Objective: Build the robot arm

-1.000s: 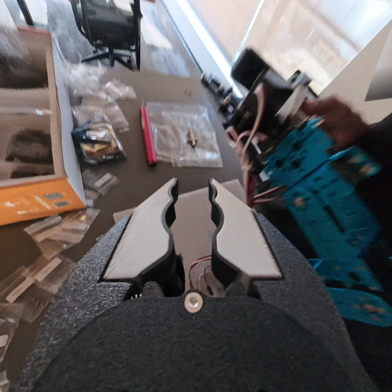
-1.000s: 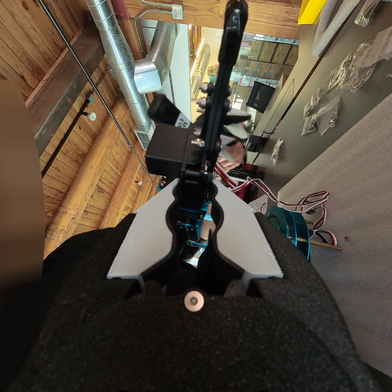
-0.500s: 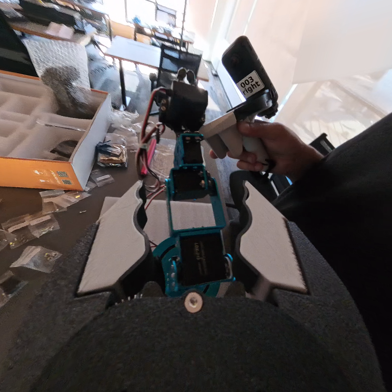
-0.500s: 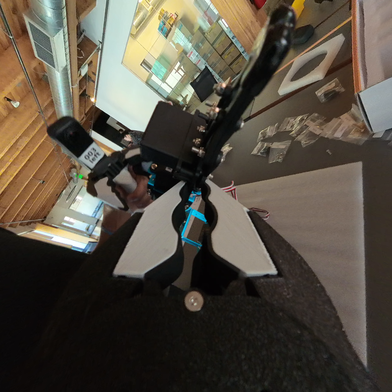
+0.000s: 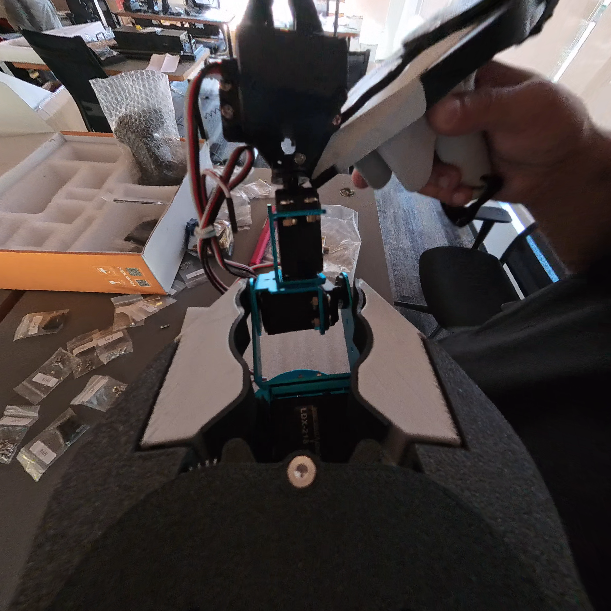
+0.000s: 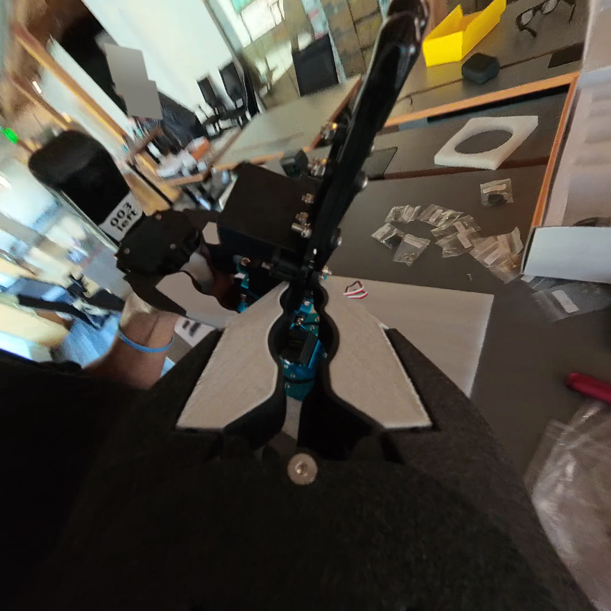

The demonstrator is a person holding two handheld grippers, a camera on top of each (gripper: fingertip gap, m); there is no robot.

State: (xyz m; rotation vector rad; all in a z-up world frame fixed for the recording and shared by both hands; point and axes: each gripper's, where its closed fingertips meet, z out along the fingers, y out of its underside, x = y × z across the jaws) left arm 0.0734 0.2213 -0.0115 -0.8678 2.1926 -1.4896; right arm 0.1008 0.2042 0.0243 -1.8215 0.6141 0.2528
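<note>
A small robot arm made of blue brackets (image 5: 256, 330) and black servos (image 5: 291, 82) stands upright above a grey mat, with red, white and black wires (image 5: 211, 205) hanging on its left. My left gripper (image 5: 299, 291) is shut on the arm's lower blue bracket, with one finger on each side. My right gripper (image 6: 304, 284) is shut on the thin black claw part (image 6: 347, 165) at the arm's top. The right gripper also shows in the left wrist view (image 5: 380, 115), held by a hand. The left gripper shows in the right wrist view (image 6: 158, 244).
An orange and white box with a foam insert (image 5: 82, 211) and a bubble-wrap bundle (image 5: 145, 125) stand at the left. Several small plastic bags (image 5: 66, 360) lie on the dark table. A red tool (image 5: 261, 241), a white foam square (image 6: 486, 142) and a yellow box (image 6: 459, 36) are farther off. My right fingertips sit around 5 centimetres from my left ones.
My left gripper moved from beside the arm to around its lower bracket and closed on it. My right gripper kept its hold on the black claw part while the arm swung upright.
</note>
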